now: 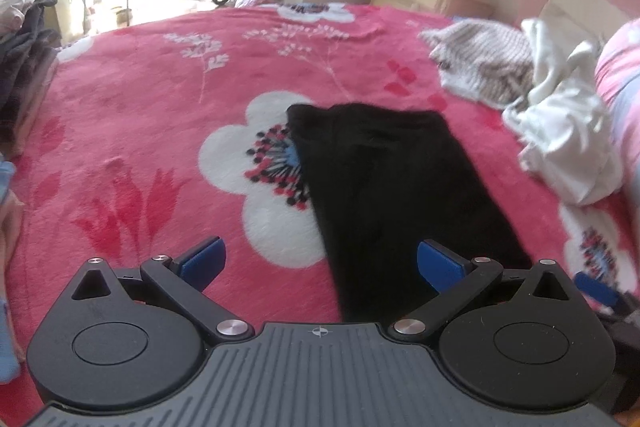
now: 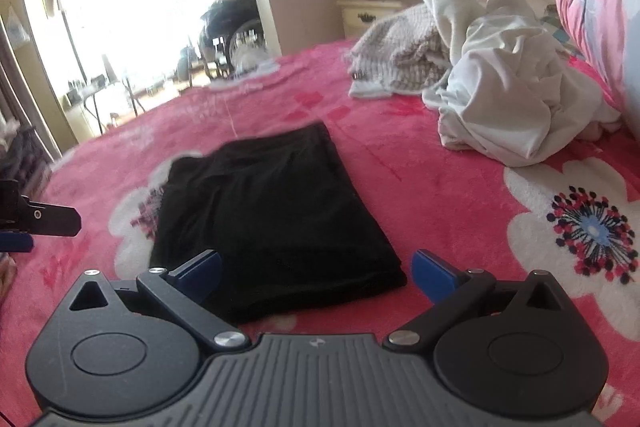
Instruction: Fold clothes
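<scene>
Ahead of the left tool (image 1: 320, 263), whose blue pads stand wide apart and grip nothing, a black garment (image 1: 384, 187) lies flat on the pink flowered bed (image 1: 160, 107), its near end running under the right-hand pad. Beyond it to the right sit a knitted garment (image 1: 480, 63) and a crumpled white garment (image 1: 560, 139). Before the right tool (image 2: 316, 271), likewise released and empty, the same black garment (image 2: 272, 211) lies as a folded rectangle, its near edge just between the pads. It looks soft, light and limp, likely to sag and slide on itself; I would pinch it at a near corner through all layers.
</scene>
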A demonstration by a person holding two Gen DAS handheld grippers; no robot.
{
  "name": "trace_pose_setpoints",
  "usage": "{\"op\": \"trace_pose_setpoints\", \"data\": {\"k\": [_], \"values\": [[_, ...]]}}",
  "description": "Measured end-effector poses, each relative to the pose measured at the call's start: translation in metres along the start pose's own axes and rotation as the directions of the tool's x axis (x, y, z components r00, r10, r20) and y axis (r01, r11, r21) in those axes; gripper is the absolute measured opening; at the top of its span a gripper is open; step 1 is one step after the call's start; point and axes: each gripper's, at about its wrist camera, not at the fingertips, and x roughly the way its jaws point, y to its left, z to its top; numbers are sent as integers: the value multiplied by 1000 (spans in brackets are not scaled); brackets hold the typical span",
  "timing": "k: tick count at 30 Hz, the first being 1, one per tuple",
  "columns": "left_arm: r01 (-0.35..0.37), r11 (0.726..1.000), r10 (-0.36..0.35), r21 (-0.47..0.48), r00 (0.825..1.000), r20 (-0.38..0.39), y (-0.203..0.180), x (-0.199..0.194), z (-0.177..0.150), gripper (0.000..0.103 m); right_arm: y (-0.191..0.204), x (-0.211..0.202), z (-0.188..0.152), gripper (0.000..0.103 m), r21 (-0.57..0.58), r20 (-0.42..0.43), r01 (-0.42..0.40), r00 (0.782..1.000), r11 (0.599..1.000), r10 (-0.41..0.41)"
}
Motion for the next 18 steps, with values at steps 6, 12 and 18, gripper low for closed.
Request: {"op": "trace_pose_setpoints", "data": {"k": [6,12,18], "values": [[-64,998,64,18,997,-42,2,11,-6,103,-1,9,-1,103,-21,-54,65,996,998,-66],[-118,991,122,58,990,-67,-2,18,-11,103,5,12,-3,103,-81,-75,98,992,992,-104],[-144,987,150,70,985,-82,-3,20,-13,103,12,15,-5,103,-143,-91,109,988,984,-123]]}}
